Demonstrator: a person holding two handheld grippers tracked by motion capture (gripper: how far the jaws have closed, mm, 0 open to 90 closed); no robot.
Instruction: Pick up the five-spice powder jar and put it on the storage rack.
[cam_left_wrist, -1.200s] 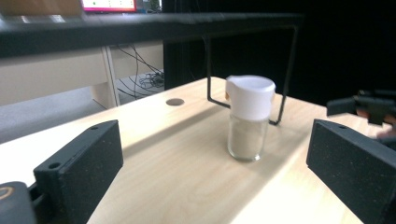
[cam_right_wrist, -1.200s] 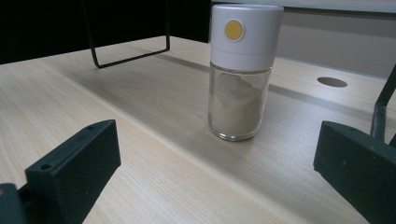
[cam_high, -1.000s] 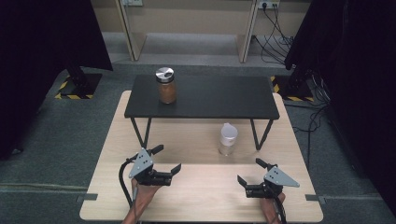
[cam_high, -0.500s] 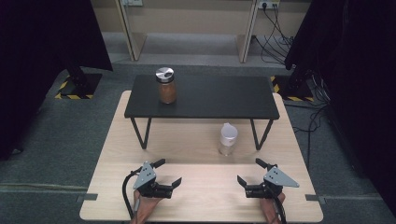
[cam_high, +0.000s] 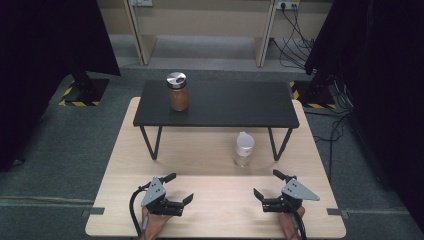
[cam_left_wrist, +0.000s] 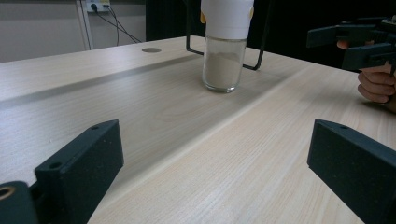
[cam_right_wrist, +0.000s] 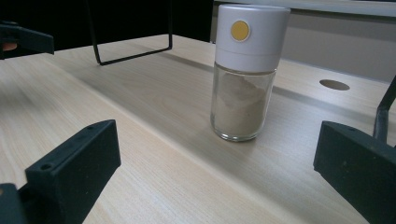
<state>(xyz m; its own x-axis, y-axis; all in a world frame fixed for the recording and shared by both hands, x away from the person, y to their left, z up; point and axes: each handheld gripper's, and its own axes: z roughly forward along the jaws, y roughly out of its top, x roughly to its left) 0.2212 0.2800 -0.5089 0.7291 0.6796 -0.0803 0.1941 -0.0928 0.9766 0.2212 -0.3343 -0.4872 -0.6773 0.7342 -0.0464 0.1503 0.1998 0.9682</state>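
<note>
A glass shaker jar with a white cap (cam_high: 244, 148) and pale powder inside stands on the wooden table (cam_high: 210, 150), just in front of a low black shelf (cam_high: 225, 105). On the shelf's left part stands a brown jar with a silver lid (cam_high: 178, 91). My left gripper (cam_high: 181, 187) is open near the table's front edge, empty. My right gripper (cam_high: 266, 183) is open too, level with it at the right. The shaker jar (cam_left_wrist: 226, 46) stands well beyond my left gripper (cam_left_wrist: 215, 172). It is closer to my right gripper (cam_right_wrist: 215, 172), where the shaker jar (cam_right_wrist: 245, 74) shows a yellow dot.
The shelf rests on thin black wire legs (cam_high: 150, 142) that stand on the table. A round cable hole (cam_right_wrist: 335, 84) lies in the tabletop behind the shaker. Grey carpet surrounds the table, with cables (cam_high: 340, 115) on the floor at the right.
My left gripper has drawn back toward the table's front edge and turned a little. The right gripper and both jars have stayed put.
</note>
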